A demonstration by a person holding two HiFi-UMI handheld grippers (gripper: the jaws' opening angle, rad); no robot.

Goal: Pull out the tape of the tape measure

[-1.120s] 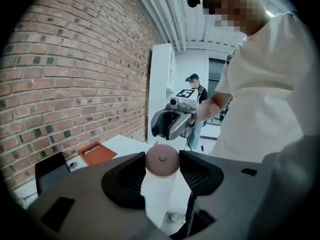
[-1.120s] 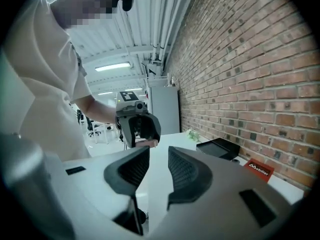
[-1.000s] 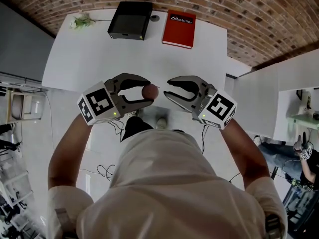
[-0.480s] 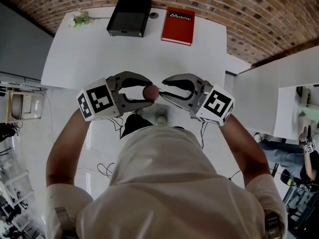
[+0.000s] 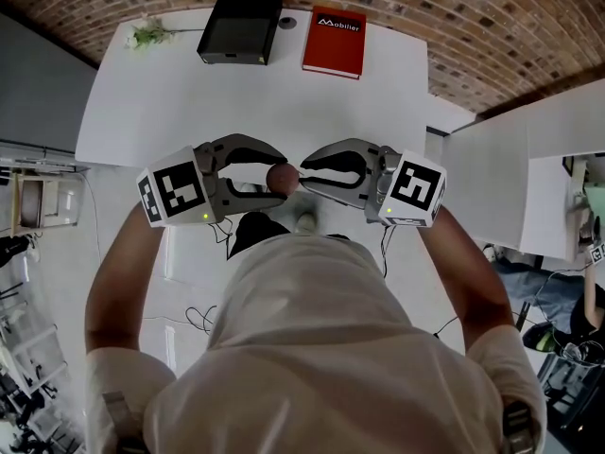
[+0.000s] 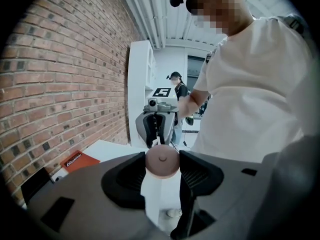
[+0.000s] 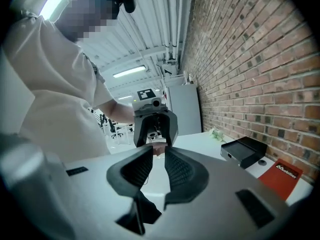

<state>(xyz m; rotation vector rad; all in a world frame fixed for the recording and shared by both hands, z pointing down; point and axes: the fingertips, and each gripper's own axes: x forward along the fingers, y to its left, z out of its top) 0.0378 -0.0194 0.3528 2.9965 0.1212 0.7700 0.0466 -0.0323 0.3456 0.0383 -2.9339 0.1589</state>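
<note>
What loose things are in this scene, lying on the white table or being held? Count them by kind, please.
Tape measure: 1
Black box: 1
Red book: 1
Flower sprig: 1
Small dark round thing: 1
Total: 5

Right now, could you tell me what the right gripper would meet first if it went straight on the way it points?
Most likely the round tape measure held by the left gripper, just ahead. The right gripper has just been closing its jaws, and nothing clearly sits between them.
</note>
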